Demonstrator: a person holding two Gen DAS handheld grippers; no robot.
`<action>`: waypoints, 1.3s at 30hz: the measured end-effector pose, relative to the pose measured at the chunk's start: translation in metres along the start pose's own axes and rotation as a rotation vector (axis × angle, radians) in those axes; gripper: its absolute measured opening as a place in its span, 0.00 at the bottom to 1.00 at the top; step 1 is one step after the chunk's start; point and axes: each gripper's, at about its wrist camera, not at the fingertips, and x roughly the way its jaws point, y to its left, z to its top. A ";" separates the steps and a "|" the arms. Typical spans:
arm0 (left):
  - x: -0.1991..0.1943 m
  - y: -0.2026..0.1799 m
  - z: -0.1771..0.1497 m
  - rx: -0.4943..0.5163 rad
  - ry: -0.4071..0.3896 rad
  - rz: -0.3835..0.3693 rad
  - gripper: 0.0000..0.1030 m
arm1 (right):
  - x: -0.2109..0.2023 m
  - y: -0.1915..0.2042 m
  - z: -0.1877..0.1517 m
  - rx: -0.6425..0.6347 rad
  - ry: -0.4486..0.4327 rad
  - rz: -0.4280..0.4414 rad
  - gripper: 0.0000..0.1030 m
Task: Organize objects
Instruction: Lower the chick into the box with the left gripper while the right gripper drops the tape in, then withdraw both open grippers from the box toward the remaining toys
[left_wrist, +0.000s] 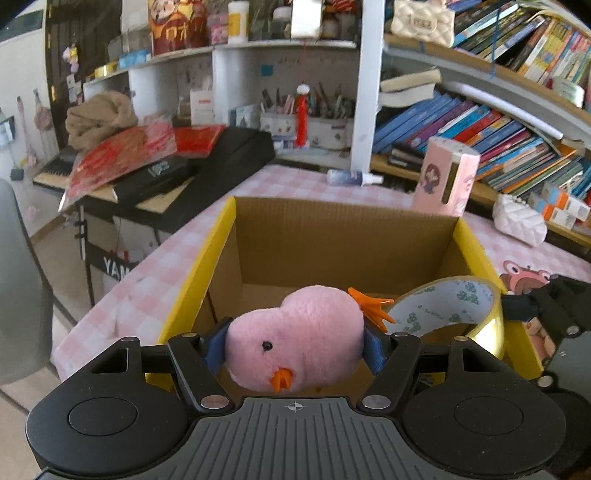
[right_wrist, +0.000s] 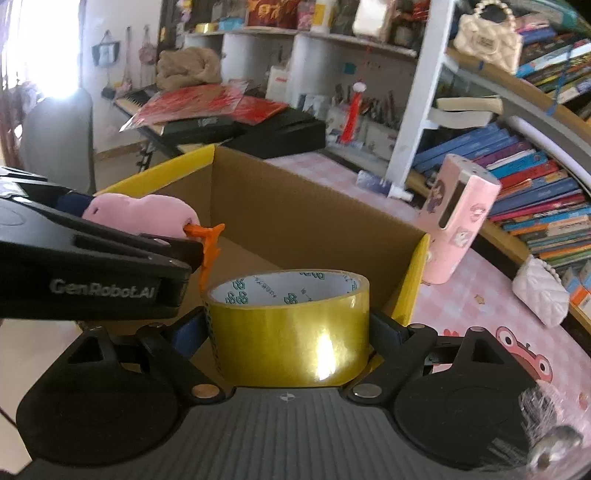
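Jaws of the left gripper clench a pink plush chick with orange beak and feet; those of the right gripper clamp a glossy yellow tape roll. Both hang over the open yellow-rimmed cardboard box on the pink checked worktop.

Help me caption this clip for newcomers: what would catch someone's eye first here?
First, the pink plush chick with its orange beak and feet, clamped in the left gripper over the open cardboard box. Right beside it, the shiny yellow tape roll gripped in the right gripper, also over the box, which stands on the pink checked tablecloth.
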 end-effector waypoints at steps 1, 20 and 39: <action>0.002 -0.001 0.000 0.003 0.008 0.003 0.68 | 0.001 -0.001 0.001 -0.014 0.006 0.014 0.87; 0.010 -0.009 -0.001 0.019 0.028 0.008 0.76 | 0.011 -0.012 0.007 -0.050 0.045 0.088 0.87; -0.053 0.013 -0.010 -0.109 -0.169 0.030 0.83 | -0.040 -0.010 0.001 0.071 -0.134 -0.014 0.92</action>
